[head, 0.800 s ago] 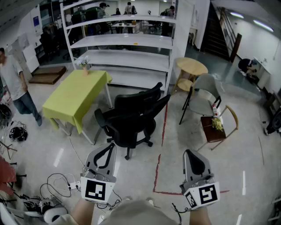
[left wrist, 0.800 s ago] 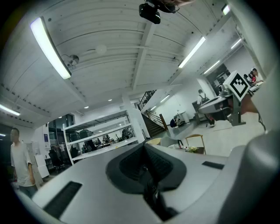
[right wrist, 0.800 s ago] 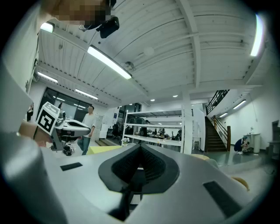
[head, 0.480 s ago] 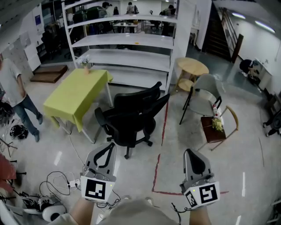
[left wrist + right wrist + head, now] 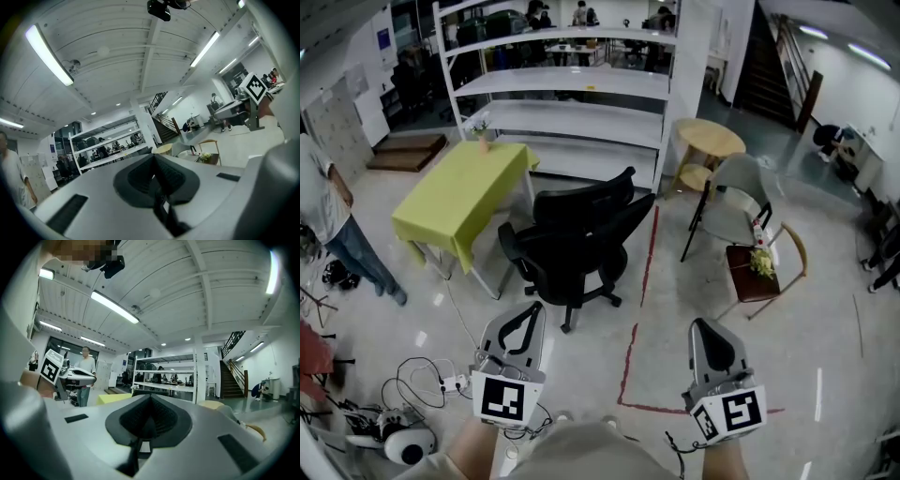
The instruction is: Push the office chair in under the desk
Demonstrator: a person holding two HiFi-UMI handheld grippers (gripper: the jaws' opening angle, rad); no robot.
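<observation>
A black office chair [image 5: 572, 248] stands on the floor a step ahead of me, its back turned toward me and to the right. The desk with a yellow-green cloth [image 5: 461, 192] stands just left of it, its near right corner beside the chair. My left gripper [image 5: 523, 321] is held low, short of the chair's base, jaws shut and empty. My right gripper [image 5: 709, 336] is level with it on the right, also shut and empty. In the left gripper view the gripper [image 5: 154, 161] tilts up at the ceiling; in the right gripper view the gripper [image 5: 150, 401] does too.
White shelving [image 5: 567, 94] stands behind the desk. A round wooden table [image 5: 707, 142], a grey folding chair [image 5: 733, 202] and a wooden chair with flowers [image 5: 761, 272] are at the right. Cables [image 5: 412, 394] lie at lower left. A person [image 5: 333, 225] walks at the left. Red tape [image 5: 639, 309] marks the floor.
The view has shifted slightly forward, so the chair and desk sit a little higher in the frame. The person at the left has walked toward the near left. Both grippers stay shut.
</observation>
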